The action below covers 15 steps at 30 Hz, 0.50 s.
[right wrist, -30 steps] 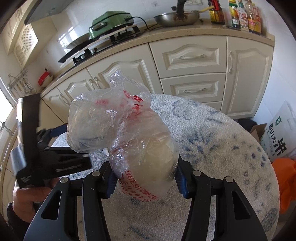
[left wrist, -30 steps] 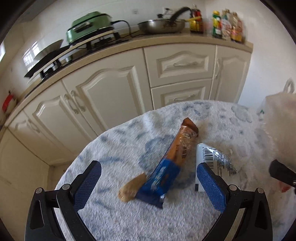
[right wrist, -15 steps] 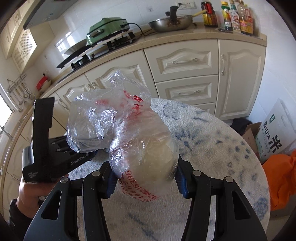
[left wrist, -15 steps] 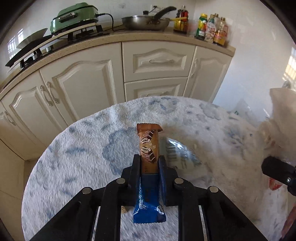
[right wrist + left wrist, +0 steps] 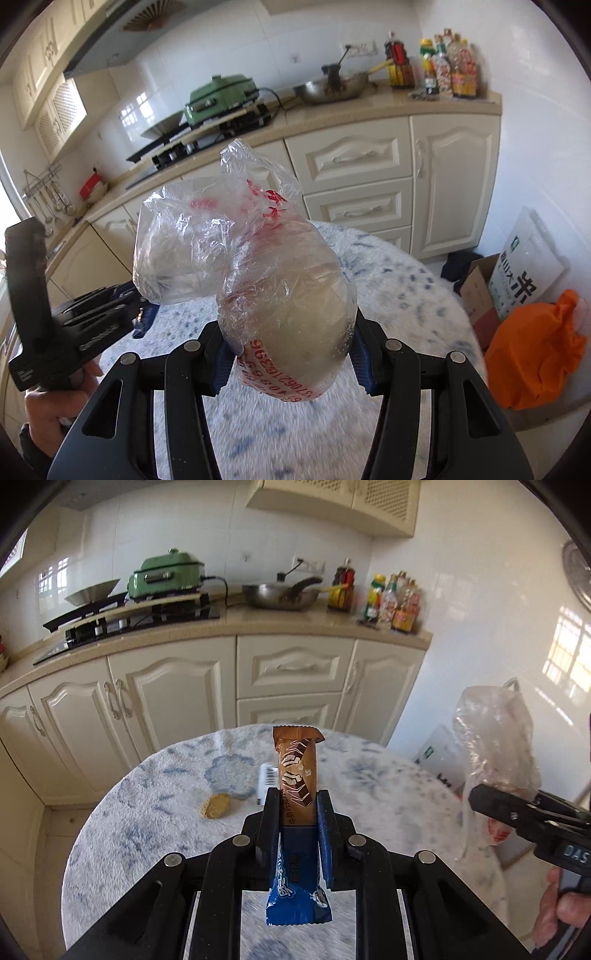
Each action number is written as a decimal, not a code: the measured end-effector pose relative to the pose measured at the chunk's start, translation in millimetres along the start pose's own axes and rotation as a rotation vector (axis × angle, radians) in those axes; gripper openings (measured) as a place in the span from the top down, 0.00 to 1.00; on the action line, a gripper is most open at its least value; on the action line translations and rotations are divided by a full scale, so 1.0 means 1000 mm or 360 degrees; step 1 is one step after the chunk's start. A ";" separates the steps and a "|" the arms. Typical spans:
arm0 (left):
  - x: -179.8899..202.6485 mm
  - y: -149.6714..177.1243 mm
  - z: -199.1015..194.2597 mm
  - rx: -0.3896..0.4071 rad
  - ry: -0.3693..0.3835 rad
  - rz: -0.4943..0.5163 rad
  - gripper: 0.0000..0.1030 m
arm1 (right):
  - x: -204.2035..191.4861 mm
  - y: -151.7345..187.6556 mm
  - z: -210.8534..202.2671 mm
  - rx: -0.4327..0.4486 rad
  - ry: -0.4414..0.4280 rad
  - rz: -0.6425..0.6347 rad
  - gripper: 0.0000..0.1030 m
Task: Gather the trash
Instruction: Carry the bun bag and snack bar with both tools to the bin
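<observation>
The left hand-held gripper [image 5: 297, 814] is now clamped on the long brown-and-blue foil snack wrapper [image 5: 295, 797]. Half a second ago the wrapper was gripped low over the round surface with the fluffy white-and-blue cover [image 5: 147, 812]; now it is raised clear, brown end pointing up and away, blue end hanging back between the fingers. That piece of trash counts as picked up, and what remains for it is likely the transfer into the bag.

The right hand-held gripper [image 5: 291, 354] is closed around the crumpled clear plastic bag with red print [image 5: 258, 266], just as a second ago, and holds it above the cover. In the left view the bag hangs well off to the right of the wrapper. Its mouth looks bunched rather than spread, which could make dropping the wrapper in awkward.

Left on the cover are a small white packet with a barcode [image 5: 266, 781], partly hidden behind the wrapper, and a tan crumpled scrap [image 5: 216, 805] nearby. Beyond the surface, an orange bag [image 5: 532, 354] and a cardboard box [image 5: 476, 291] sit on the floor.
</observation>
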<state>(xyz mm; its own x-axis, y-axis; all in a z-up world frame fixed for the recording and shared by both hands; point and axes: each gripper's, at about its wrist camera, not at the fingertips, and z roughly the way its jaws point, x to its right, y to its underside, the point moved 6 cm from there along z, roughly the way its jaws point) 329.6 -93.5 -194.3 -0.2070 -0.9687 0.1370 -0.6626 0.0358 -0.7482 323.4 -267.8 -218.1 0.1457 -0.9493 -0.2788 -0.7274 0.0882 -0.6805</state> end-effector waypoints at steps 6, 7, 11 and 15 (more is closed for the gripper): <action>0.043 0.017 -0.060 0.0103 0.0134 0.0043 0.86 | 0.025 0.007 -0.059 0.0106 0.0068 0.0051 0.48; 0.052 0.019 -0.068 0.0116 0.0157 0.0060 0.86 | 0.031 0.008 -0.067 0.0122 0.0082 0.0064 0.48; 0.085 0.028 -0.094 0.0162 0.0235 0.0122 0.86 | 0.058 0.015 -0.104 0.0197 0.0150 0.0120 0.48; 0.116 0.031 -0.109 0.0196 0.0308 0.0188 0.86 | 0.084 0.023 -0.135 0.0259 0.0217 0.0175 0.48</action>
<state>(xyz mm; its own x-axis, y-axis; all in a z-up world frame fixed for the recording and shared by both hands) 206.2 -178.2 -131.1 -0.4193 -0.8942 0.1569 -0.5356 0.1041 -0.8381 227.9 -385.9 -165.8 -0.0287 -0.9622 -0.2707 -0.6146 0.2305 -0.7544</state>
